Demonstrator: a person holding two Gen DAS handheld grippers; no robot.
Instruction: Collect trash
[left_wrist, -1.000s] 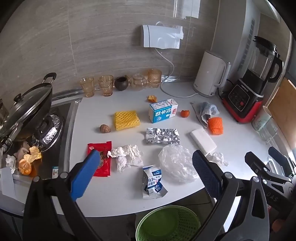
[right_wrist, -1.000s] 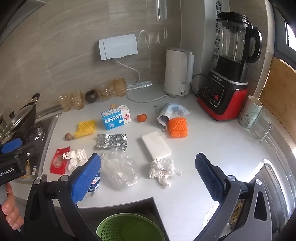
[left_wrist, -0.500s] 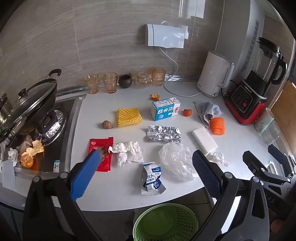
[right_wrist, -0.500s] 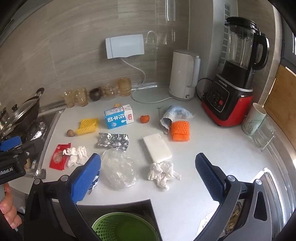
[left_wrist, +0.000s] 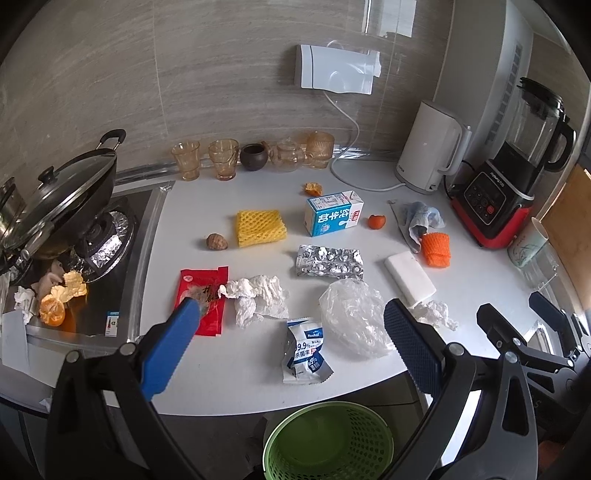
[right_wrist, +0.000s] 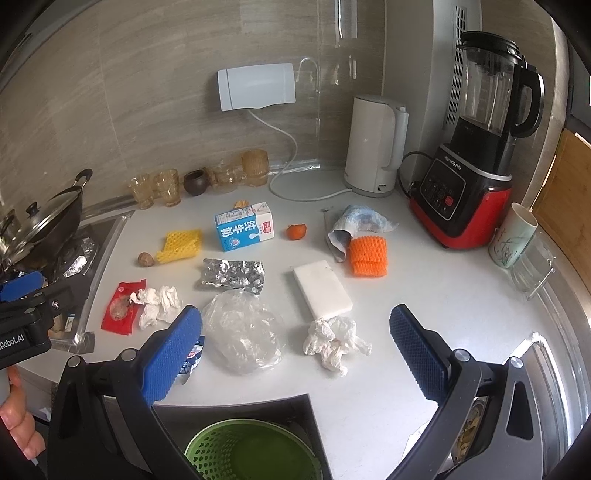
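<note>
Trash lies spread over the white counter (left_wrist: 236, 373): a red wrapper (left_wrist: 203, 295), crumpled tissue (left_wrist: 256, 297), a blue-white sachet (left_wrist: 304, 347), a clear plastic bag (left_wrist: 354, 321), crumpled foil (left_wrist: 329, 261), a milk carton (left_wrist: 332, 218), yellow foam net (left_wrist: 260, 227), orange foam net (left_wrist: 436, 249) and a white block (left_wrist: 409, 277). A second tissue wad (right_wrist: 334, 341) lies near the front edge. A green basket (left_wrist: 328, 443) stands below the counter edge. My left gripper (left_wrist: 286, 339) and right gripper (right_wrist: 295, 345) both hover open above the front edge, holding nothing.
A wok (left_wrist: 55, 206) sits on the stove at left, with peel scraps (left_wrist: 55, 299) beside it. Glass cups (left_wrist: 221, 158) line the back wall. A white kettle (left_wrist: 432, 162), a red blender (left_wrist: 509, 184) and a mug (right_wrist: 511, 236) stand at right.
Both grippers have pulled back and risen a little, so the counter looks smaller and more of the green basket shows. Nothing on the counter has moved.
</note>
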